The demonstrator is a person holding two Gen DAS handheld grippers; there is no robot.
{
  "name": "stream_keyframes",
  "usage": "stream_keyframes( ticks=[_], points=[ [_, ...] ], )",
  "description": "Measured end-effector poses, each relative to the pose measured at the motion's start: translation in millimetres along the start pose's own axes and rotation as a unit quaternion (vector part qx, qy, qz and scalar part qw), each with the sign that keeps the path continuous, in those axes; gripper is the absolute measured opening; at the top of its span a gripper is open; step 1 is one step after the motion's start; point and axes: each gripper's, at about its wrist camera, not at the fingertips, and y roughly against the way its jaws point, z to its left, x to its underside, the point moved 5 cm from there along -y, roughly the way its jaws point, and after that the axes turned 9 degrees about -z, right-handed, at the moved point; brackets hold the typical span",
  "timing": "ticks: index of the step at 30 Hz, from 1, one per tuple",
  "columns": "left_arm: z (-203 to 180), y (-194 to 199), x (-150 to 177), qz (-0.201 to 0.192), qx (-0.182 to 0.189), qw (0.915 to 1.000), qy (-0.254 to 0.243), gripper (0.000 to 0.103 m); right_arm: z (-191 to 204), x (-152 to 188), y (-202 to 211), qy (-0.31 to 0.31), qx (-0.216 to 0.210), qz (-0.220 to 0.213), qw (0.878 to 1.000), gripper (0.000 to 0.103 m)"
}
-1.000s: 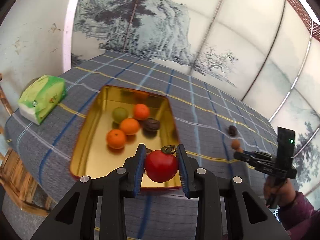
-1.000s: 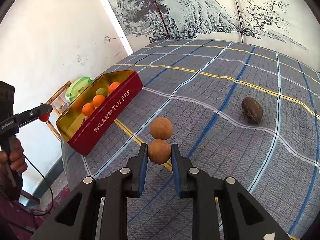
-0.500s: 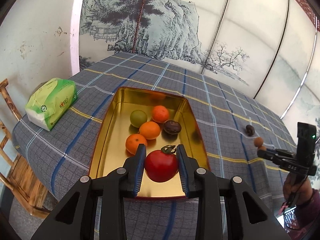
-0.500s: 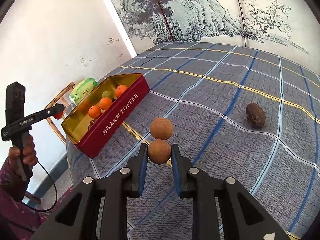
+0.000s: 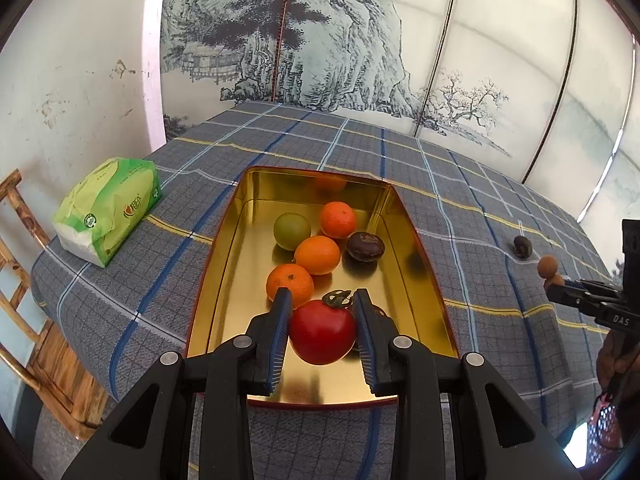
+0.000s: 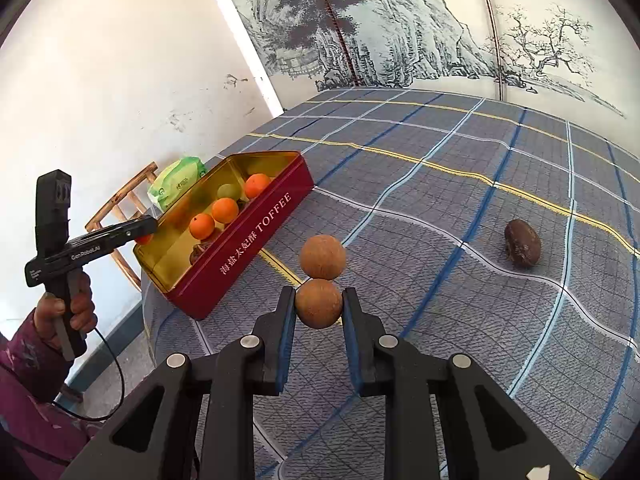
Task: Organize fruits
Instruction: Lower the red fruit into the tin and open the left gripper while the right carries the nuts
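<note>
Behind the red fruit (image 5: 322,331) we glimpse something dark in the tin, too hidden to name. Our left gripper (image 5: 322,320), tilted downward, clamps that fruit above the gold tin's (image 5: 224,280) near end; three oranges (image 5: 317,255), a green fruit (image 5: 291,231) and a dark fruit (image 5: 365,246) lie inside. Our right gripper (image 6: 319,308) pinches a brown round fruit (image 6: 319,303) over the cloth.

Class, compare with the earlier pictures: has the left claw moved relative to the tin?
Yes. The left claw, shut on the red fruit, has advanced over the tin's near end; earlier it hung at the near rim.
</note>
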Motion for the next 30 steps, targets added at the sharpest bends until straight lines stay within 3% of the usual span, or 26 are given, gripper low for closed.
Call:
stream_keyframes(
  ticks=[20, 30],
  points=[
    [8.2, -17.1, 8.3, 0.012, -0.029, 0.9993, -0.023, 0.033, 19.2, -4.7, -3.1, 0.012, -0.012, 0.004, 1.000, 0.021],
    [22.2, -2.0, 1.2, -0.016, -0.020, 0.9996, 0.011, 0.034, 41.5, -19.1, -14.0, 0.024, -0.040, 0.003, 0.999, 0.021]
  ],
)
